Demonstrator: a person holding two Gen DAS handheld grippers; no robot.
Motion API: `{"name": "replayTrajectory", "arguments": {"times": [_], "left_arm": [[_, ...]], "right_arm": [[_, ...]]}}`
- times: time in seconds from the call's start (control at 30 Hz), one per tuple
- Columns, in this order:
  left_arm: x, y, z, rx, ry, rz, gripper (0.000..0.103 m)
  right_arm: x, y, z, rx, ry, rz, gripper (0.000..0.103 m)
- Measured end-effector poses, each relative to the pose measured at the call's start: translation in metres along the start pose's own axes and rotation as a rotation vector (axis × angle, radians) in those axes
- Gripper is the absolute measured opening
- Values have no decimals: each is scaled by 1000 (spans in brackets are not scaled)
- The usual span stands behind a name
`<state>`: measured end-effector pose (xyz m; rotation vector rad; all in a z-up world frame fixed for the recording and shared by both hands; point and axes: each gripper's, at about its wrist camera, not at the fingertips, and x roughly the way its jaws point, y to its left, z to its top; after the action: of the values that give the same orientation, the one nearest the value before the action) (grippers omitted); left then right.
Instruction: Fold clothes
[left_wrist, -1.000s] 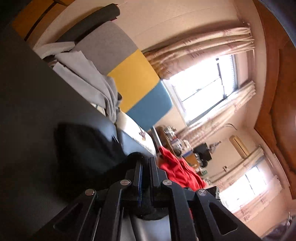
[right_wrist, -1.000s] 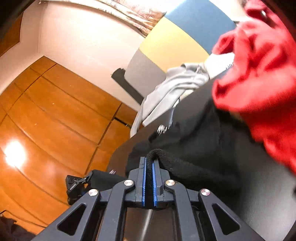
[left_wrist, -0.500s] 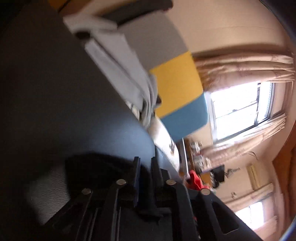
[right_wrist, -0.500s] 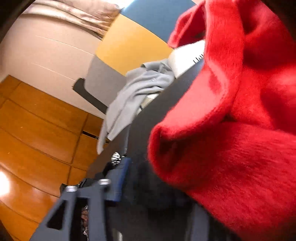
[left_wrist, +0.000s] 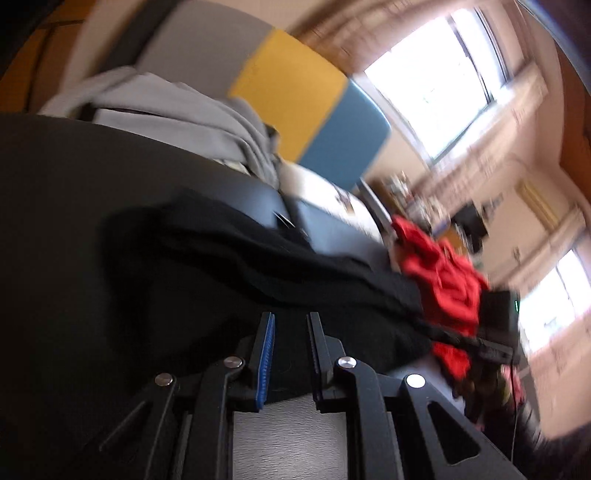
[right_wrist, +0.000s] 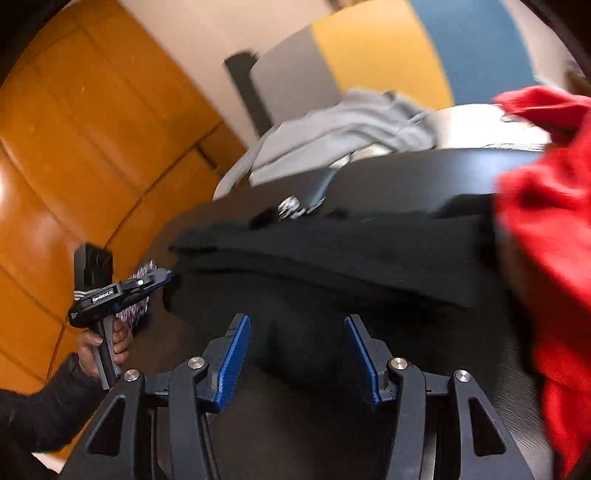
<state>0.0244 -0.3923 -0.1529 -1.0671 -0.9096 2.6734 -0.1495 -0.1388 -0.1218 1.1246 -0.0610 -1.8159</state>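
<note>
A black garment (left_wrist: 236, 273) lies folded over on the dark table (left_wrist: 66, 177); in the right wrist view it (right_wrist: 332, 254) spans the middle. My left gripper (left_wrist: 290, 321) is open a little just in front of the garment's near edge, nothing between its fingers. My right gripper (right_wrist: 297, 325) is wide open and empty just short of the garment. The left gripper also shows in the right wrist view (right_wrist: 168, 276) at the garment's left end, held by a hand.
A red garment (right_wrist: 546, 236) is heaped at the right of the table, also in the left wrist view (left_wrist: 443, 273). A grey garment (right_wrist: 343, 129) lies beyond the far table edge by a grey, yellow and blue panel (left_wrist: 295, 88). Wood panelling (right_wrist: 92, 129) is left.
Both grippers were shut on the black garment's edge a second ago. They have carried it over, let go and opened; the garment now lies folded on the table.
</note>
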Motion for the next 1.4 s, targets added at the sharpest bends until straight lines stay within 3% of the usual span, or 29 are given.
{"name": "replayTrajectory", "arguments": {"times": [0.13, 0.23, 0.4, 0.53, 0.63, 0.73, 0.87, 0.97, 1.07, 1.2, 1.3, 1.4], "left_arm": [[21, -10, 5, 13, 60, -1, 15], [34, -12, 18, 26, 66, 15, 15], [45, -7, 67, -55, -57, 29, 16], [27, -1, 78, -110, -141, 20, 16], [13, -5, 63, -45, -155, 61, 18], [18, -6, 43, 49, -89, 189, 18], [31, -4, 7, 131, 29, 321, 16], [22, -11, -18, 186, 62, 372, 13], [-5, -2, -45, 64, 66, 306, 10], [-42, -10, -87, -12, 74, 283, 8], [-65, -28, -103, 7, 65, 271, 9], [-88, -38, -100, 26, -1, 250, 9]], "right_arm": [[27, -7, 14, 1, 42, -60, 54], [28, -18, 33, 40, -15, -82, 54], [13, -49, 71, 158, -178, -112, 54], [-5, -46, 78, 171, -220, -87, 54], [-9, -28, 62, 71, -174, -88, 54], [3, -14, 38, -64, -83, -210, 55], [22, -25, 8, -54, 17, -340, 55], [10, -26, -18, -17, 6, -309, 55], [-11, -16, -45, 4, 24, -264, 55], [-39, 1, -83, 16, 36, -203, 56], [-54, 8, -103, 37, 27, -177, 58], [-66, 19, -93, 15, -14, -175, 58]]}}
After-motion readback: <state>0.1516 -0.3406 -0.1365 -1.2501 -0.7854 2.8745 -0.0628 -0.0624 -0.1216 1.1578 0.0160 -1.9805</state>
